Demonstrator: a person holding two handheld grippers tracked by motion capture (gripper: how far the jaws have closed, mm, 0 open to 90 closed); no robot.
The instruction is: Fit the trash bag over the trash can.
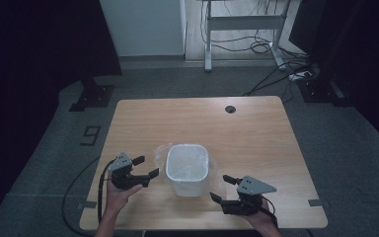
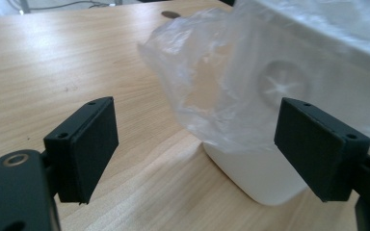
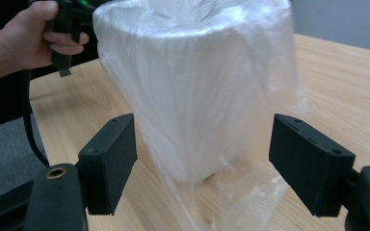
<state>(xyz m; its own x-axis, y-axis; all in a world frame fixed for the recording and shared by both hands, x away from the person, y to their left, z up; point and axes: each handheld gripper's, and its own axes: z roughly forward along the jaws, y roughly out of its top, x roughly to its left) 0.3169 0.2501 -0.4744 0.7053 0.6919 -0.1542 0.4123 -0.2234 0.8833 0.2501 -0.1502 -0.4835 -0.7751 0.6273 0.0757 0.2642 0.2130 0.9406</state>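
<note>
White bin (image 1: 187, 170) near tabletop (image 1: 256, 133) front edge: clear liner bag (image 1: 161, 154) fitted over rim, apparently done. Left hand-held gripper (image 1: 145, 167) and right hand-held gripper (image 1: 223, 188): jaws apart, empty.

Two handheld tongs, matte black throughout. Left tongs (image 1: 145, 166) topped by a small grey three-cornered plate, with a black cable looping from the rear. Right tongs (image 1: 222, 188) crowned by a larger grey three-cornered plate dotted with screws. Flat rectangular pads (image 2: 87, 147) on each jaw — two screw holes along the top edge. Bare forearms — no sleeves in sight.
</note>
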